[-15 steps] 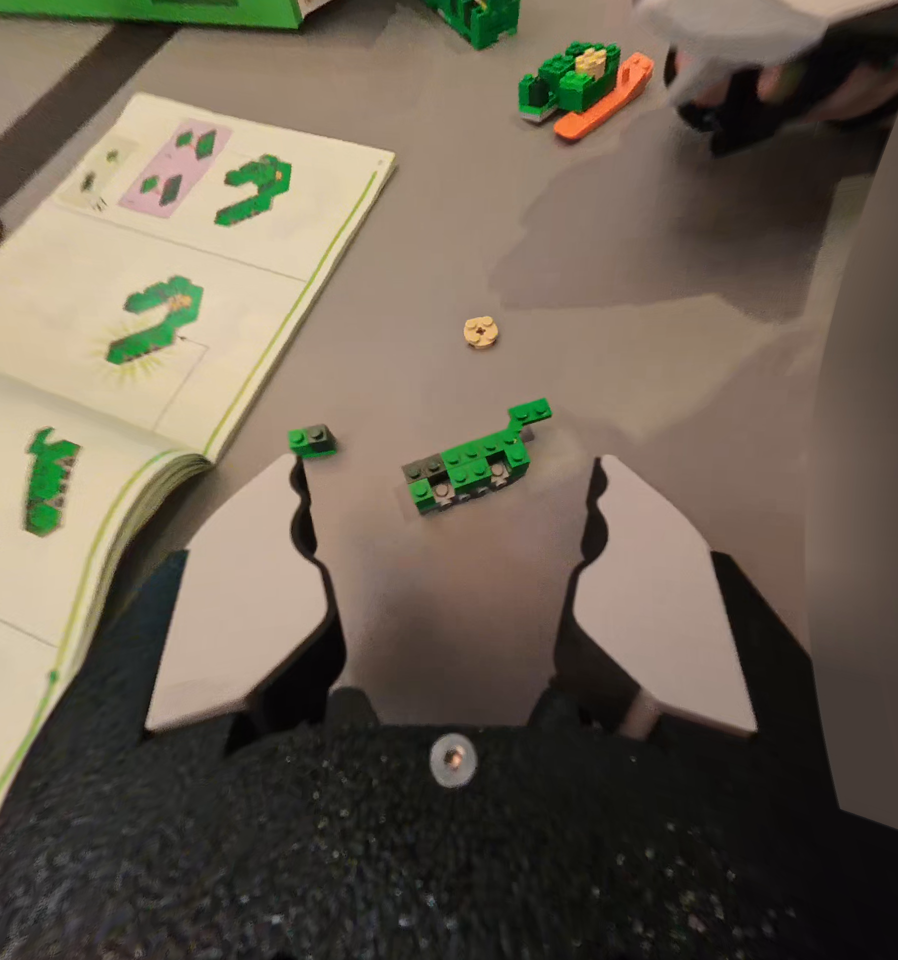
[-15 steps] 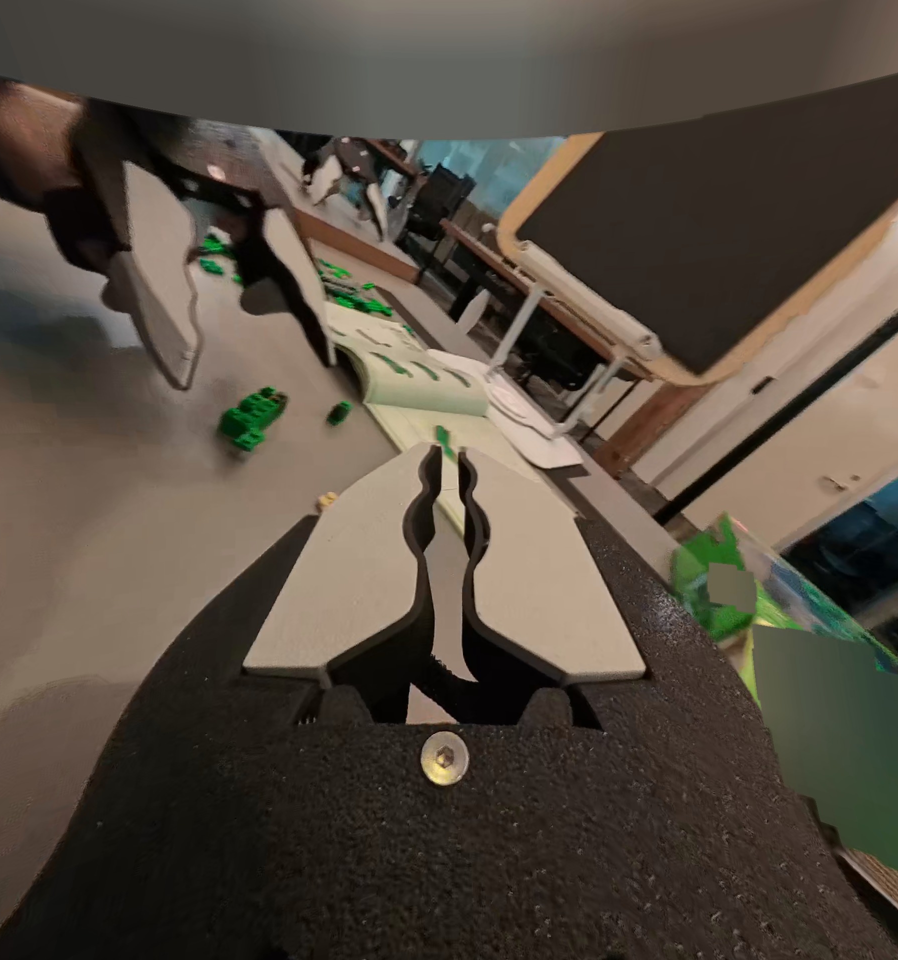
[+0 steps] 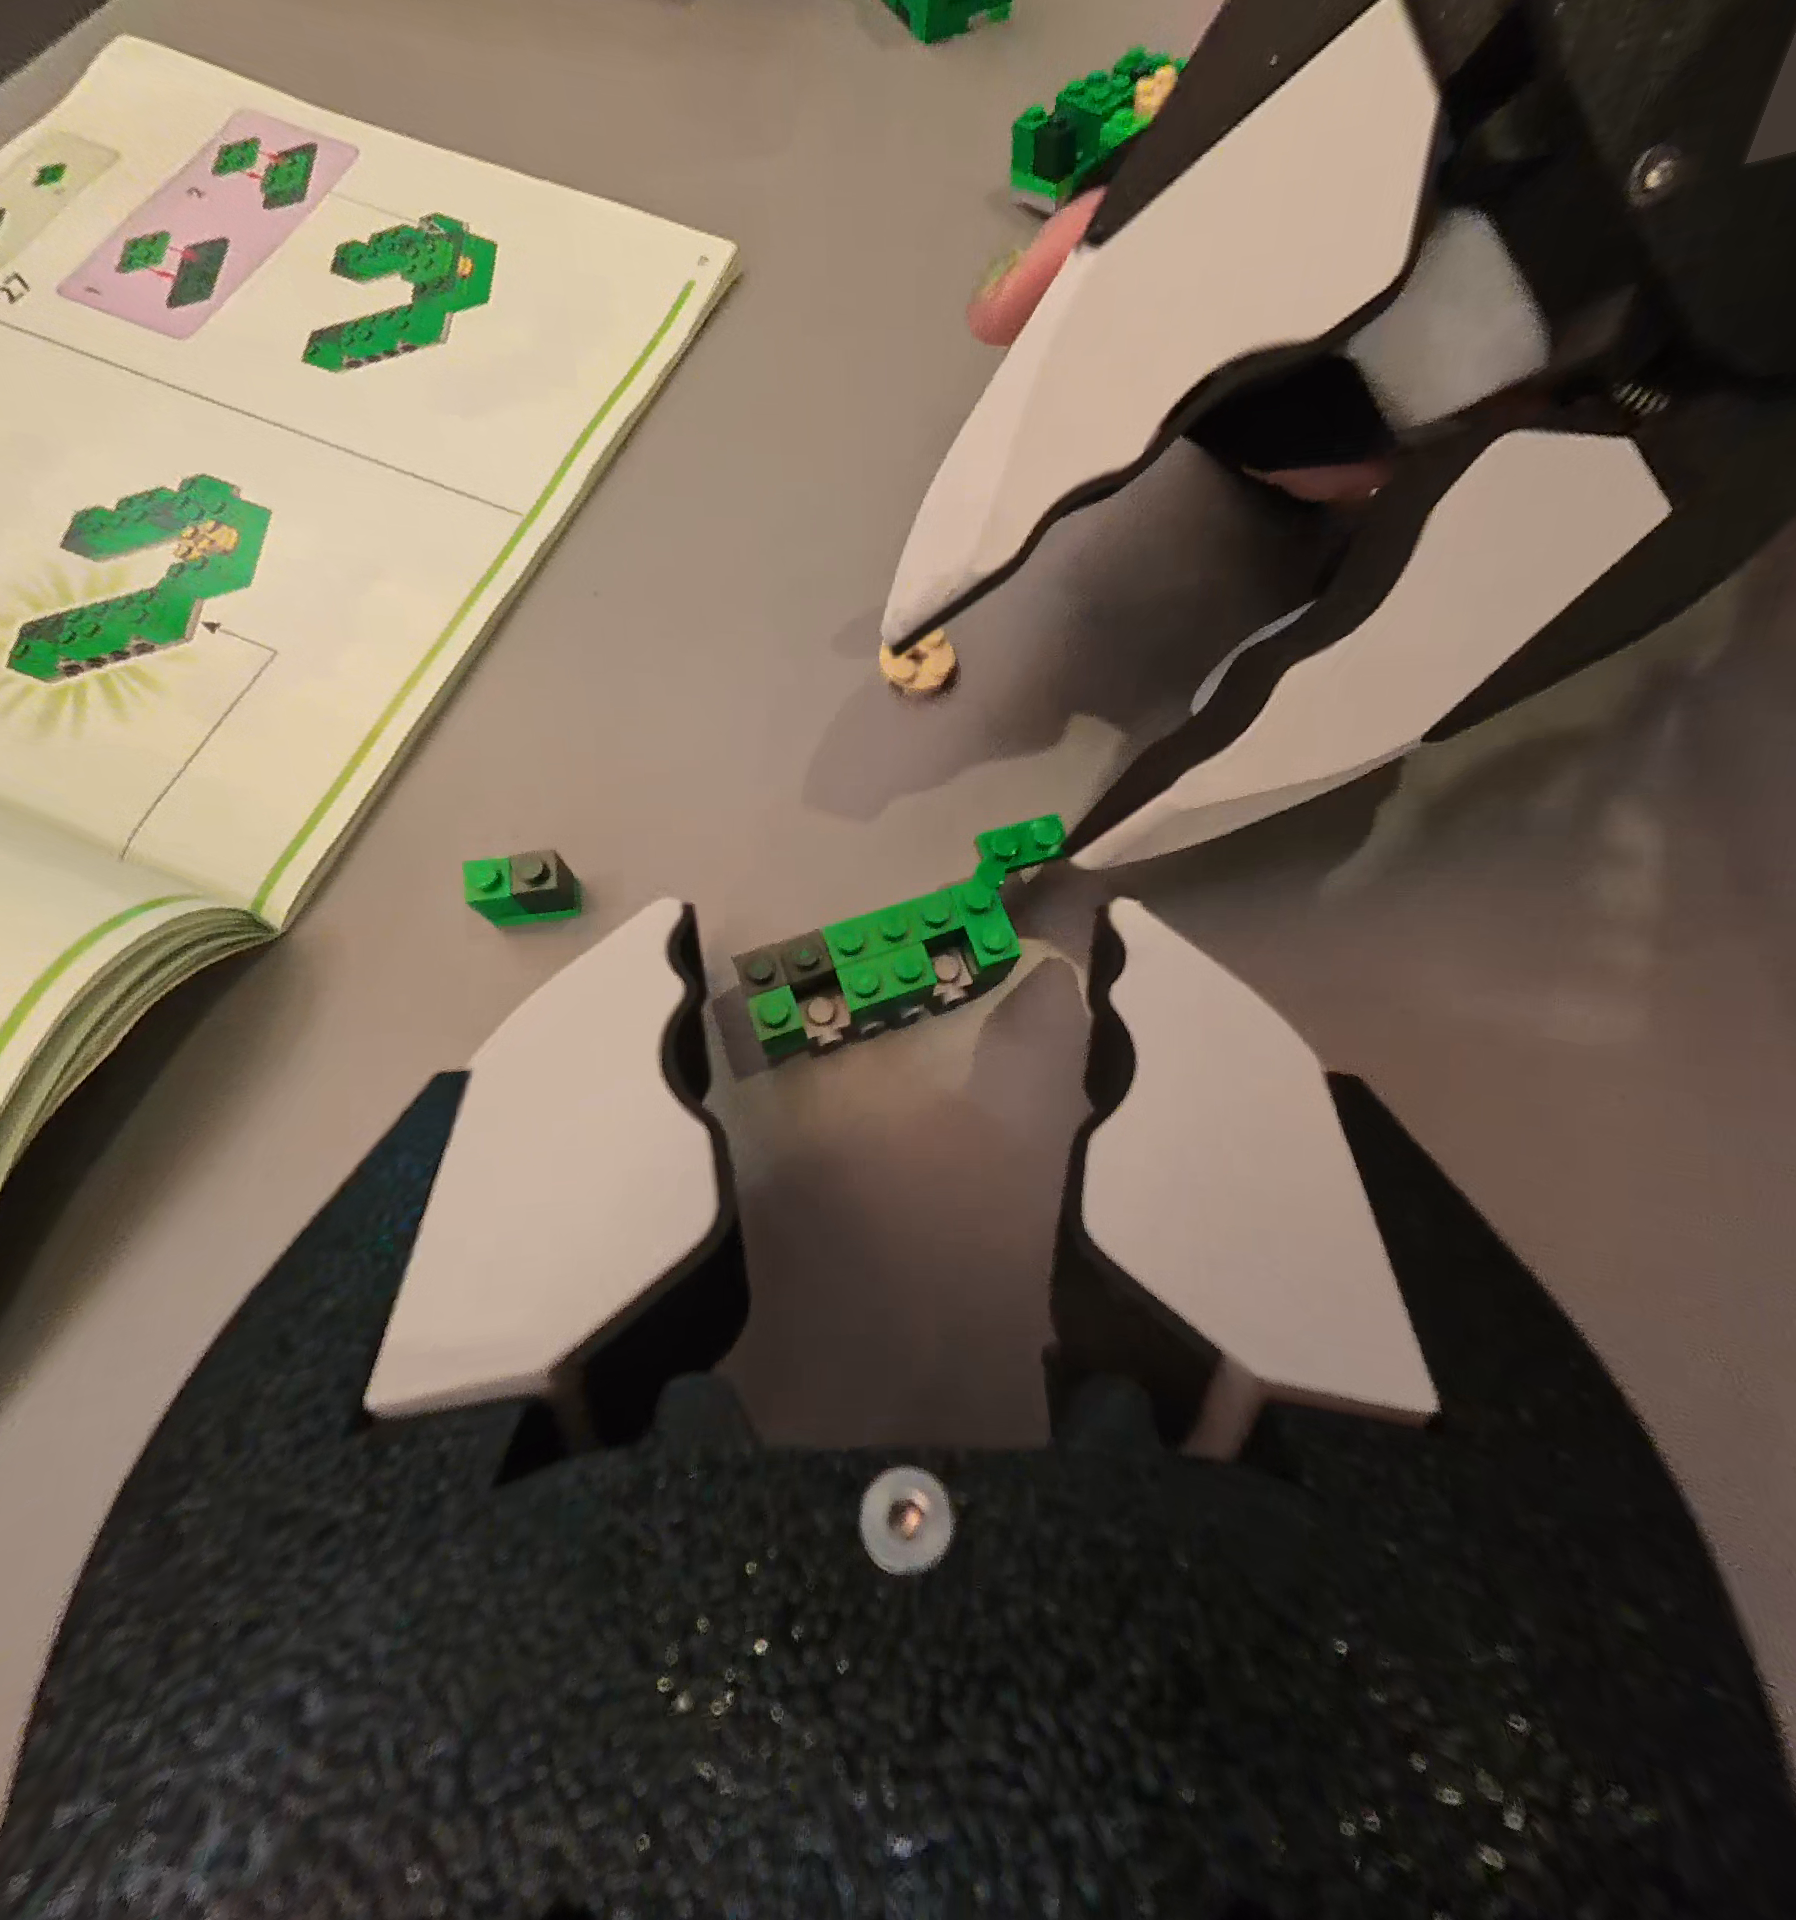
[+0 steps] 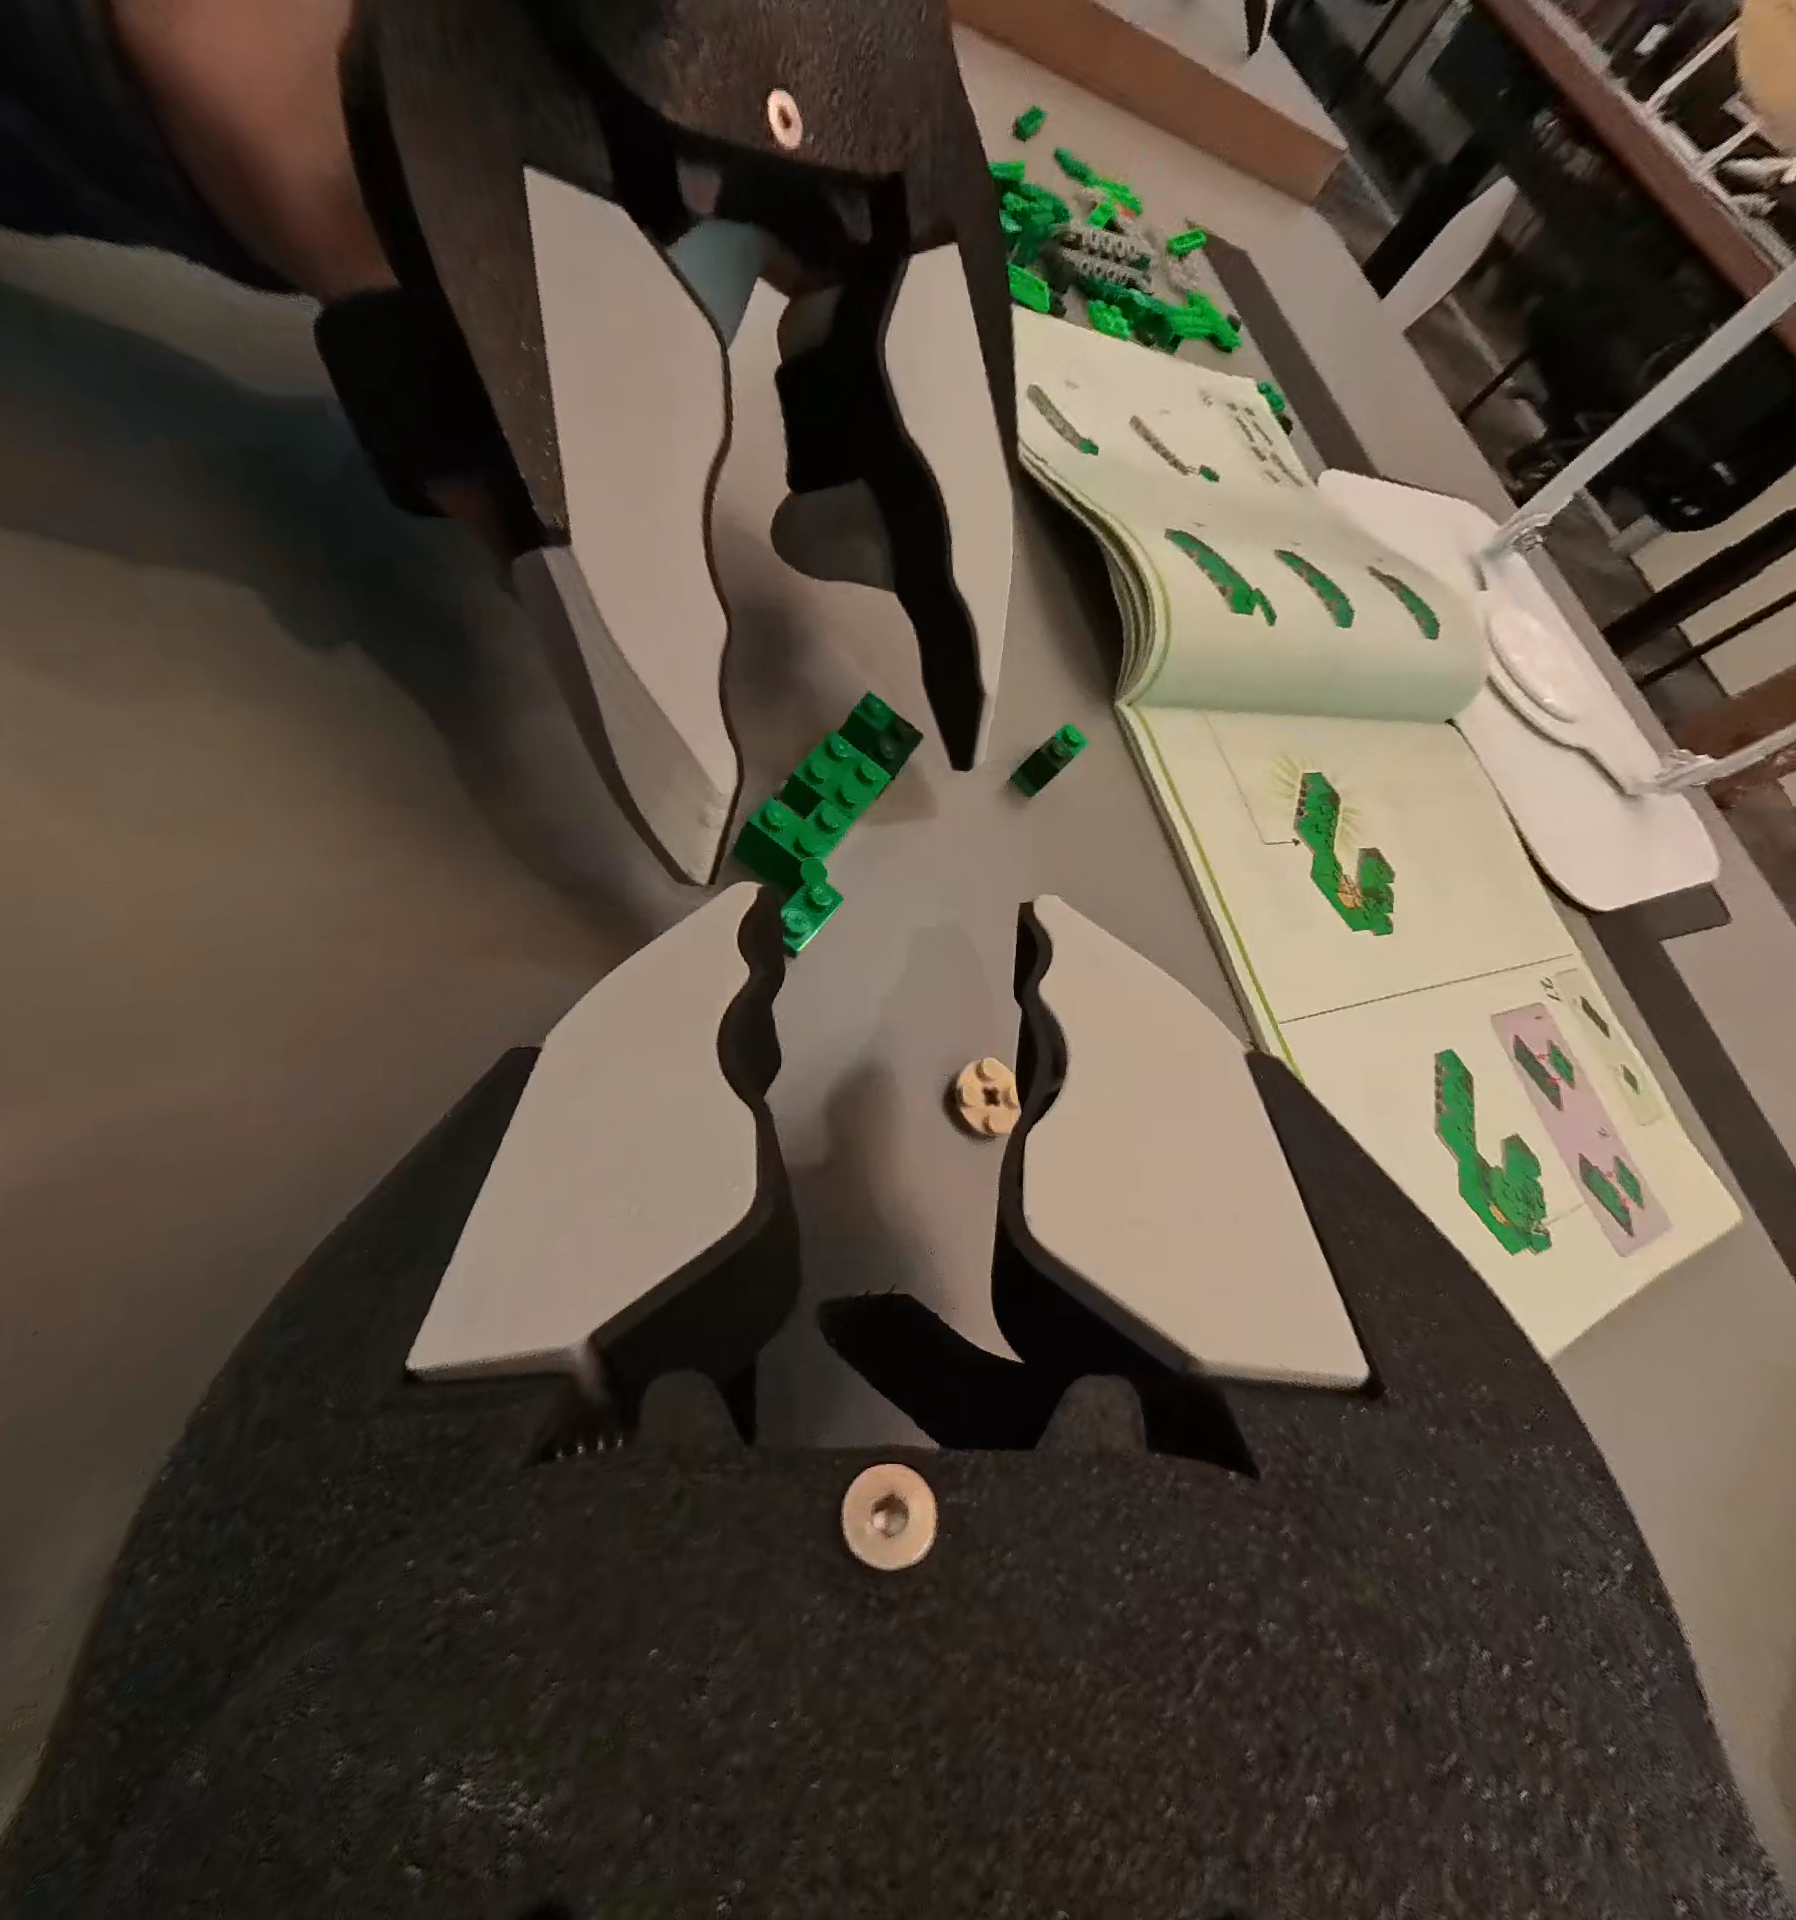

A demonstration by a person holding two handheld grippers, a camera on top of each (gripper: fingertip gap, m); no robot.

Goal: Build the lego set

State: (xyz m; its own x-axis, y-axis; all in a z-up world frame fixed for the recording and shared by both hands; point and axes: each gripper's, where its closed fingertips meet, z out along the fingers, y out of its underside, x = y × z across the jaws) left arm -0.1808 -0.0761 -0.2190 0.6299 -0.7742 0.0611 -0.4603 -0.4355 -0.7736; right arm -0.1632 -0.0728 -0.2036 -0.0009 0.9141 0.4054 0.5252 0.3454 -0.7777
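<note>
Green lego piece (image 3: pixel 889 971) between spread left jaws, tan round stud (image 4: pixel 987 1098) between spread right jaws — neither gripped.

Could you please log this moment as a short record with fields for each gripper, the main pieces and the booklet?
left gripper: open, fingers either side of the green assembly, not gripping
right gripper: open, tan round piece between its fingers, by the right one
small green and grey brick: loose on the grey table, between assembly and booklet
instruction booklet: open
held pieces: none
</note>
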